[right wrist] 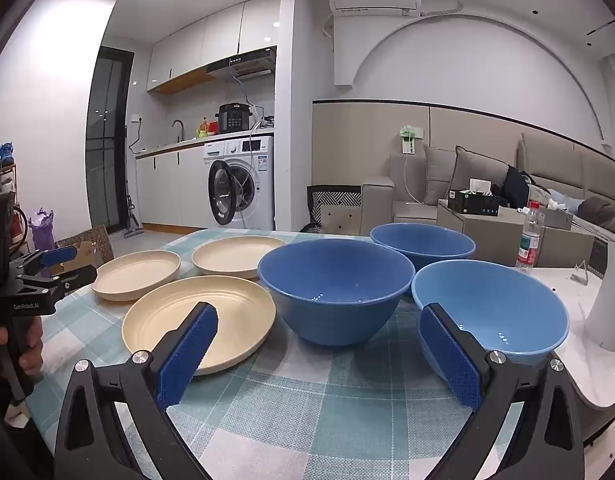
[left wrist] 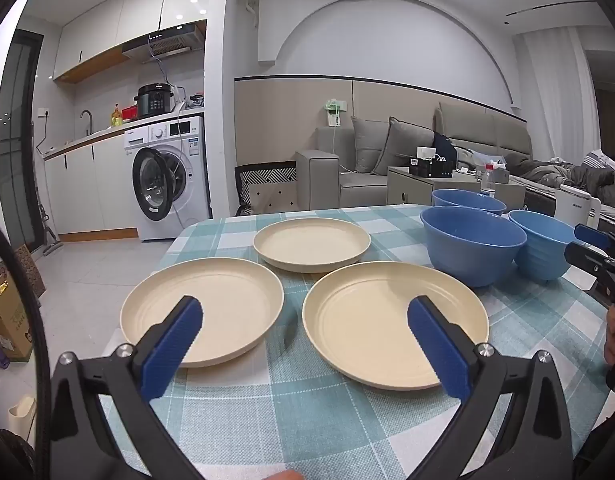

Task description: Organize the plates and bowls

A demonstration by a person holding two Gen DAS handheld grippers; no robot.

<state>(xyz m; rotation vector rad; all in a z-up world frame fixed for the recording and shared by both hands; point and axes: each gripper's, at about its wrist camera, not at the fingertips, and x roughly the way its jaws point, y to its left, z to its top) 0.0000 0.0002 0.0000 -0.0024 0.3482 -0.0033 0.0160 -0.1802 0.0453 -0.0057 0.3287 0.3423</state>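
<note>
Three cream plates lie apart on the checked tablecloth: a left one (left wrist: 203, 310), a right one (left wrist: 391, 320) and a far one (left wrist: 311, 242). Three blue bowls stand to their right: a near dark one (right wrist: 335, 284), a far one (right wrist: 423, 242) and a lighter one (right wrist: 495, 308). My left gripper (left wrist: 305, 320) is open and empty, hovering between the two near plates. My right gripper (right wrist: 319, 328) is open and empty, just before the near dark bowl, its right finger in front of the lighter bowl. Each gripper shows at the edge of the other's view.
The table (right wrist: 291, 408) has a teal checked cloth; its left edge drops to the floor. A white appliance (right wrist: 611, 308) and a water bottle (right wrist: 529, 242) stand at the right. A washing machine and a sofa are beyond the table.
</note>
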